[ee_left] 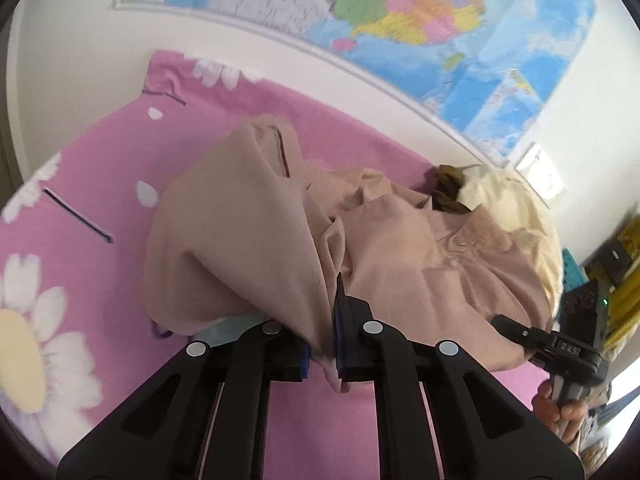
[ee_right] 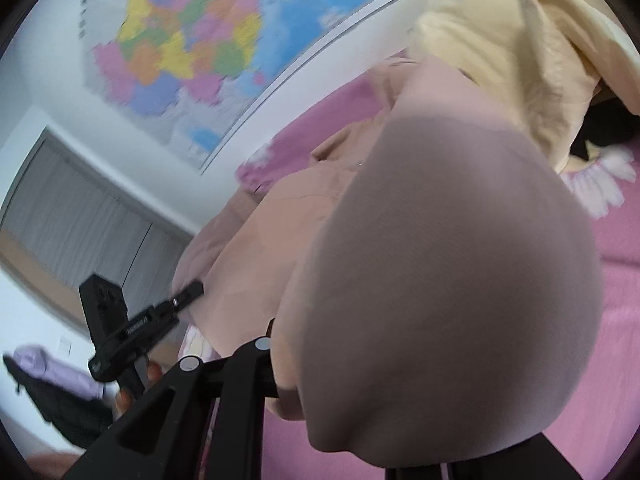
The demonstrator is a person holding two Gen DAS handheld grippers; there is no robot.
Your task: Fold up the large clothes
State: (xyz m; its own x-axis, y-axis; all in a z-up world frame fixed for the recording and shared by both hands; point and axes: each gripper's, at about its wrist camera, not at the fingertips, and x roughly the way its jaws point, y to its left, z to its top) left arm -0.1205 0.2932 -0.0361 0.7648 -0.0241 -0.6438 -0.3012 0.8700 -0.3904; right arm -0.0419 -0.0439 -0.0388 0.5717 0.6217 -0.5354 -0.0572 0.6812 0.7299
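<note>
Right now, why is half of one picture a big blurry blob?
Right wrist view: the beige-pink fabric garment drapes right against the lens, out of focus and shadowed. Left wrist view: the same garment is sharper; the colourful wall map is smeared and curved.

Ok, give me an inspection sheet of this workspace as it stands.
Surface: pink bedsheet with white daisy print.
Job's things: beige garment, bunched, edge lifted.
Clutter: cream cloth; brown item beside it.
Grippers: left gripper jaws pinch a beige fold; right gripper at the garment's other edge, its jaws hidden by draped fabric in its own view.
Cables: nothing seen.
Surroundings: wall map; grey curtain.
</note>
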